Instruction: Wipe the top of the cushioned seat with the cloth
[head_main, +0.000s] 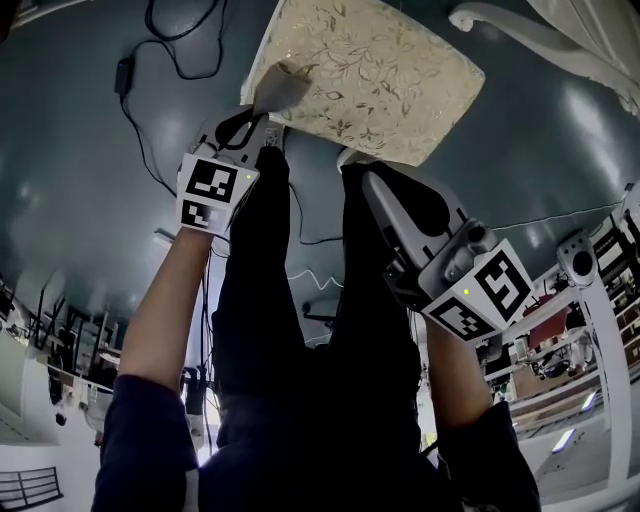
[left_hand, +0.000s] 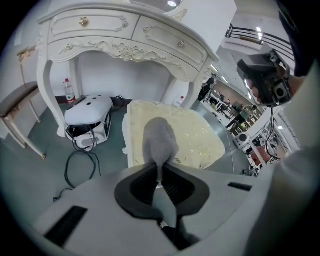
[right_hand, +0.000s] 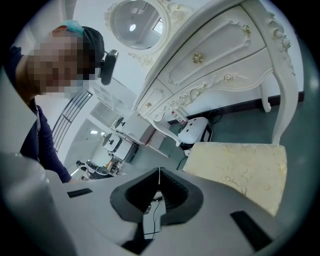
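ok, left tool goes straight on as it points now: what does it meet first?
Probably the cushioned seat top: the left tool, shut on the cloth, points at its near edge, so the cloth lands first. Depth unclear.

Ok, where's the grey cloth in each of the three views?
Head view: grey cloth at upper centre-left, on a corner of the cushioned seat, ahead of the left gripper.
Left gripper view: centre, pinched between the jaws, lying over the seat.
Right gripper view: not in it.
Shared landmark: the cushioned seat, in all three.
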